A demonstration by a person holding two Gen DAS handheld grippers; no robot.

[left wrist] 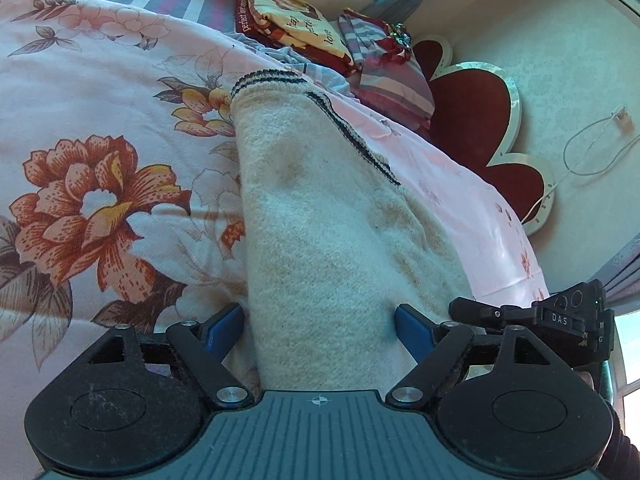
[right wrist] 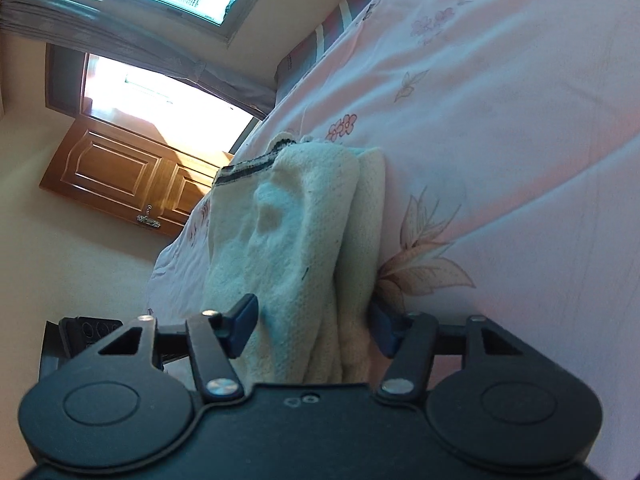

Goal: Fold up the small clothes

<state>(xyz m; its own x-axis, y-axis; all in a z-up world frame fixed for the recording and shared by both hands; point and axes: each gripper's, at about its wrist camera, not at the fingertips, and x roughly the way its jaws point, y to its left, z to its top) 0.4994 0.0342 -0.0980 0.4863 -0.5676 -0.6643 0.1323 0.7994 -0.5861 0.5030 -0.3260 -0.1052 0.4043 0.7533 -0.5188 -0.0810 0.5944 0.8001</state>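
Bedroom: floral pink bedsheet fills both views, and it's the landmark for everything below; red heart-shaped headboard and a stack of folded bedding sit at its far end, wooden door off its far side in the right wrist view.

Garment: cream knit garment with dark striped trim, lying on the sheet, roughly mid-bed, well short of the bedding stack.

Progress: looks well along, I'd say — the knit is already gathered into one long narrow bundle, with layered edges stacked along one side in the right wrist view. No sleeve shows loose.

Left to do: judging by that length, probably a fold end to end, then a tidy. The surface is lumpy, not smoothed flat.

Long axis: runs straight away from both cameras, from the near end at the fingers toward the far end of the sheet.

Pointing: striped trim end points away, toward the headboard side; plain end is the near one.

Left gripper: spread wide, blue pads either side of the bundle's near end; it straddles the knit, but whether the pads press on it I cannot tell.

Right gripper: about half spread, the layered near end between its pads; one pad is partly hidden by cloth, so contact is unclear.

Risk: layers could slide apart on a lift.
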